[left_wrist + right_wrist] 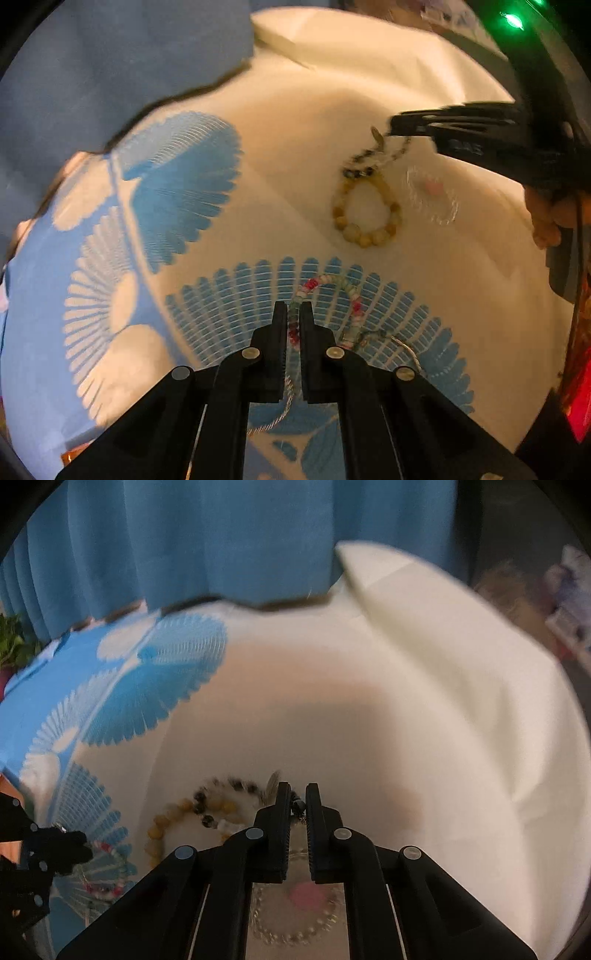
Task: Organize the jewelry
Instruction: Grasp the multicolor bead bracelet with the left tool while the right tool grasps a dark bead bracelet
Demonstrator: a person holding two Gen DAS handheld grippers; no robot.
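Jewelry lay spread on a cream cloth [303, 122] with blue fan prints, likely so each piece could be picked singly. The left hand-held gripper [294, 314] had its jaws clamped on a pastel pink-and-green bead bracelet [347, 291] lying on a blue fan motif, while the right hand-held gripper [297, 797] was pinched on a dark speckled bead strand [236, 784] overlapping a yellow bead bracelet [364, 218]. A clear bead bracelet [432, 195] with a pink patch sat just beside the yellow one, ungripped; both grips looked meant to separate the pieces.
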